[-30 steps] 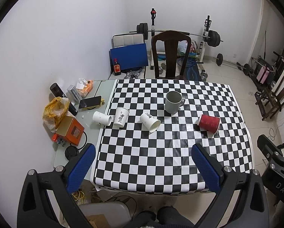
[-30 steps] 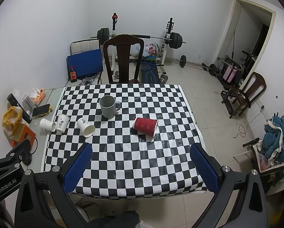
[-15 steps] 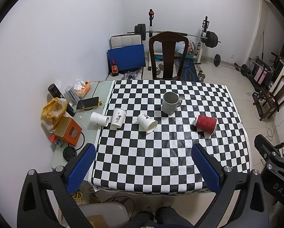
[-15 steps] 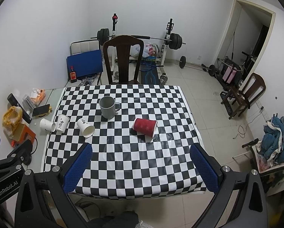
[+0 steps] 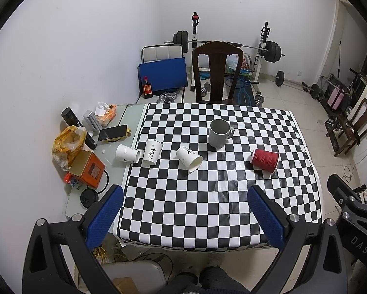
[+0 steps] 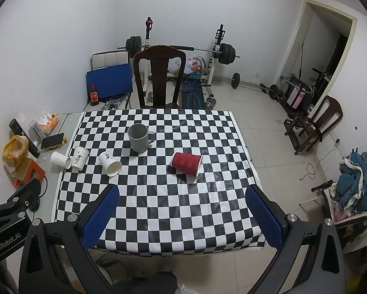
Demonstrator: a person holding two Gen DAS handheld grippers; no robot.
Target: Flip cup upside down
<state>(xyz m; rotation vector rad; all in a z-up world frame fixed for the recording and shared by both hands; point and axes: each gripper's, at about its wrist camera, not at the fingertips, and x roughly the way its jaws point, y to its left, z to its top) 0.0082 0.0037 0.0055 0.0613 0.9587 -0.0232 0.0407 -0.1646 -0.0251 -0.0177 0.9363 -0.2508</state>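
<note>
Red cup (image 6: 186, 164) lies sideways mid-table, well inside the tablecloth (image 6: 163, 210) edges.

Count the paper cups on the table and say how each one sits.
4. One white cup lies on its side on the bare tabletop, left of the cloth; a printed white cup stands upright beside it; another white cup lies mid-cloth; the red cup lies rightmost.

From my remote station, I see a table (image 5: 220, 208) under a black-and-white checkered cloth carrying 1 upright grey mug (image 5: 219, 133), 1 red ribbed cup (image 5: 264, 160) on its side, and 3 white paper cups (image 5: 153, 152), 2 of them tipped over, with a phone (image 5: 112, 132) and an orange box (image 5: 86, 169) on the bare left edge.
</note>
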